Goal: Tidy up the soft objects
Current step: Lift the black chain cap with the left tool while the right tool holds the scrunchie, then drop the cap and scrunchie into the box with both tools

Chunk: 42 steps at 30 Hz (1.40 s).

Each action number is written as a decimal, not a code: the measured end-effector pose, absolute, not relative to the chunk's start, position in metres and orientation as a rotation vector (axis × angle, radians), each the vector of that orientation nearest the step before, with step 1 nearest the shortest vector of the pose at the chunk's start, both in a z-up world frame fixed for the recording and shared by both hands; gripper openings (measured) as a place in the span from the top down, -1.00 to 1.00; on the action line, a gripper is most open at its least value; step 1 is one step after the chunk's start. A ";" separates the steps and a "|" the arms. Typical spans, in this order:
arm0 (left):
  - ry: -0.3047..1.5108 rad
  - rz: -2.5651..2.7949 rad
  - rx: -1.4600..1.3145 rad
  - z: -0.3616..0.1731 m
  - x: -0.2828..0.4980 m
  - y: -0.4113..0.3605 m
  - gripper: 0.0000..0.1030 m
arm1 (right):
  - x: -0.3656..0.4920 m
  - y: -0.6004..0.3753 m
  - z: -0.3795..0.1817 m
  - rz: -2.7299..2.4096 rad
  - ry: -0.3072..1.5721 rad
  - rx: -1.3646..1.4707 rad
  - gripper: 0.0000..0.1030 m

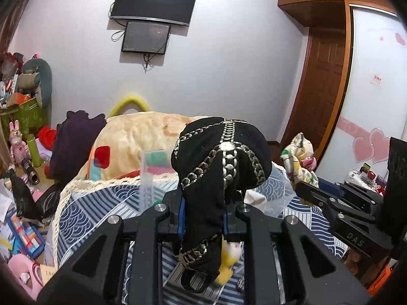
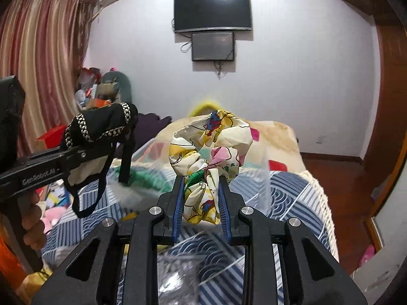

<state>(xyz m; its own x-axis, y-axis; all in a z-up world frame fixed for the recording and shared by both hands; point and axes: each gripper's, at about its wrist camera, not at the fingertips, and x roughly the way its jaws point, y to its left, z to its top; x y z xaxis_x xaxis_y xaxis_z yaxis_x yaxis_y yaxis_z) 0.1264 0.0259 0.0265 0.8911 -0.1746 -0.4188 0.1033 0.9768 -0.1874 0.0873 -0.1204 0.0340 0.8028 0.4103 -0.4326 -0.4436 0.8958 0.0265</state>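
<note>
My left gripper (image 1: 203, 218) is shut on a black fabric piece with silver chain trim (image 1: 223, 162), held up above the bed; it also shows at the left of the right wrist view (image 2: 101, 127), a strap hanging down. My right gripper (image 2: 202, 203) is shut on a cream floral scrunchie (image 2: 211, 150), lifted above the bed; it shows in the left wrist view (image 1: 301, 160) at the right. A clear plastic box (image 1: 152, 175) with green and pink soft items stands on the bed behind the black piece. A yellow soft item (image 1: 229, 261) lies under the left gripper.
The bed has a blue-and-white patterned cover (image 2: 287, 198) and a cream blanket (image 1: 142, 137) heaped at the far end. A dark purple garment (image 1: 73, 142) lies at the bed's left. Cluttered toys and boxes (image 1: 23, 132) fill the floor at left. A wardrobe (image 1: 376, 89) stands right.
</note>
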 end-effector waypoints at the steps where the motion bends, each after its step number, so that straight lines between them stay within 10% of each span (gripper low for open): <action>1: 0.449 -0.150 -0.156 0.027 0.132 0.022 0.61 | 0.093 -0.121 0.036 0.451 0.449 -0.080 0.56; 20: 0.624 -0.129 -0.088 -0.014 0.213 -0.010 0.58 | 0.145 -0.105 0.006 0.393 0.610 -0.120 0.55; 24: 0.624 -0.108 -0.070 -0.018 0.211 -0.011 0.30 | 0.146 -0.104 0.003 0.387 0.632 -0.122 0.51; 28: 0.616 -0.100 -0.066 -0.019 0.205 -0.009 0.12 | 0.142 -0.110 0.006 0.379 0.621 -0.108 -0.03; 42: 0.454 -0.070 -0.060 0.016 0.133 0.006 -0.47 | 0.101 -0.129 0.035 0.418 0.493 -0.074 -0.31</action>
<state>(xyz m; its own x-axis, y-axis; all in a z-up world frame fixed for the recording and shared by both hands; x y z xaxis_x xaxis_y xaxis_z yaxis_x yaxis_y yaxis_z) 0.1335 0.0064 0.0159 0.8965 -0.0808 -0.4356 0.0541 0.9958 -0.0734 0.1009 -0.1289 0.0349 0.7984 0.3716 -0.4738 -0.4070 0.9129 0.0303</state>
